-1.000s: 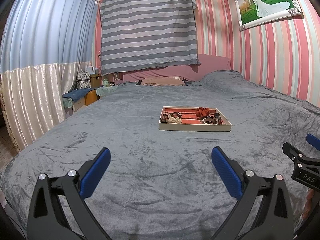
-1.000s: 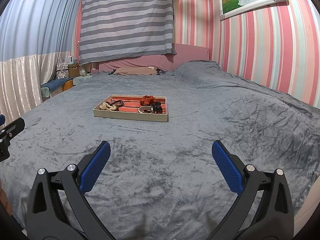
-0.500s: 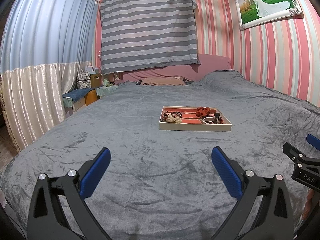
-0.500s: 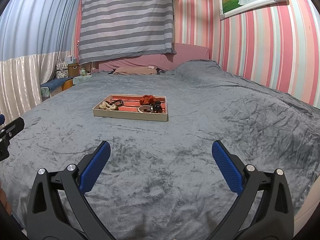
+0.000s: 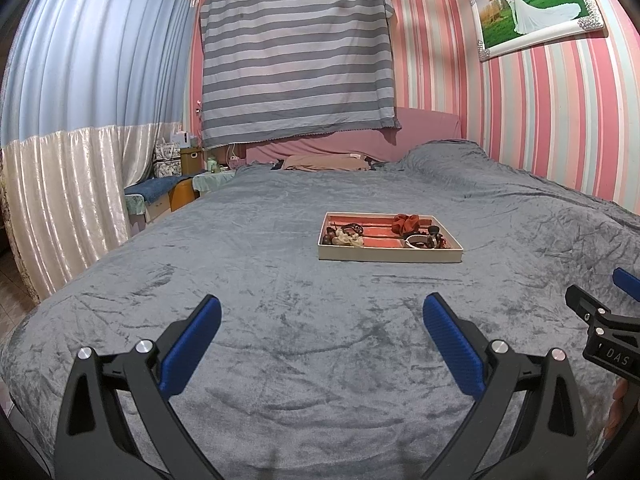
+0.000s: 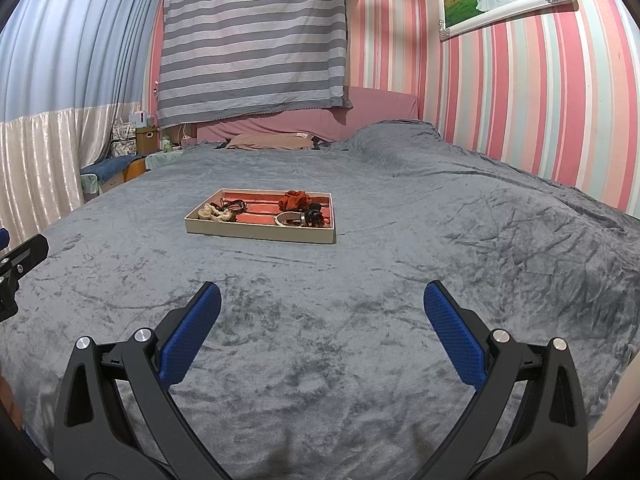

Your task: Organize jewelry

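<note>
A shallow beige tray (image 5: pixel 390 256) with a red lining lies on the grey bed, well ahead of both grippers; it also shows in the right wrist view (image 6: pixel 260 234). In it are a red scrunchie (image 5: pixel 405 224), a cream scrunchie (image 5: pixel 347 238), dark bands and a white bangle (image 5: pixel 414 241). My left gripper (image 5: pixel 320 312) is open and empty, held low over the blanket. My right gripper (image 6: pixel 322 300) is open and empty too. Part of the right gripper shows at the right edge of the left wrist view (image 5: pixel 600 320).
The grey velvet blanket (image 6: pixel 440 240) covers the whole bed. A pink headboard and a pillow (image 5: pixel 324 162) are at the far end. Curtains and small furniture (image 5: pixel 168 196) stand to the left. A striped wall (image 6: pixel 540 100) runs along the right.
</note>
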Available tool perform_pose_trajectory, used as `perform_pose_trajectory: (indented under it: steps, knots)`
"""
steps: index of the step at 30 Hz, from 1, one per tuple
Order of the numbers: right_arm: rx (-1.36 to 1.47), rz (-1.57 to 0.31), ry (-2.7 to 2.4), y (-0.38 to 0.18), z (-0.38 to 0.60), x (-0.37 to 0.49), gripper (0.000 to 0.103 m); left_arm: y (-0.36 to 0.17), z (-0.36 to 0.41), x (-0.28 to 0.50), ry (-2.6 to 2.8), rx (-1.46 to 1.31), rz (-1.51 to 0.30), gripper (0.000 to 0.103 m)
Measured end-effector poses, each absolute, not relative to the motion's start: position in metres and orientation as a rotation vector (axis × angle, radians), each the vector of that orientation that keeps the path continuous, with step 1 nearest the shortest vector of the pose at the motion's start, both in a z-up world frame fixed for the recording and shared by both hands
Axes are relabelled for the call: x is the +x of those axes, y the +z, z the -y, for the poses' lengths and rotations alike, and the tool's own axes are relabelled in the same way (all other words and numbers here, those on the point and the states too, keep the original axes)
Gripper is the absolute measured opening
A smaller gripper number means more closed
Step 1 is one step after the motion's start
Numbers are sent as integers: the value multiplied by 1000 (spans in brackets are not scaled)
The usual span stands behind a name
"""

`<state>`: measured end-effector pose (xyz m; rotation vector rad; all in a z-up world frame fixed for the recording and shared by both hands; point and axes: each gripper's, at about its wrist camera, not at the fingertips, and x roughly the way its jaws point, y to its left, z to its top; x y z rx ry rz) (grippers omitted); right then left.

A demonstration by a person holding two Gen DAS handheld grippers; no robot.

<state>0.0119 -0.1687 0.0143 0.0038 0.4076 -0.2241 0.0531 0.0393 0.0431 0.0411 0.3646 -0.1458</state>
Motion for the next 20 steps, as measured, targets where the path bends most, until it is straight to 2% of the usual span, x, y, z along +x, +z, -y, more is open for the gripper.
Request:
perform_pose_trajectory:
  steps: [20]
  knots:
    - [1, -409, -225, 15, 170, 12, 99, 43, -36, 55, -149, 43, -373, 99]
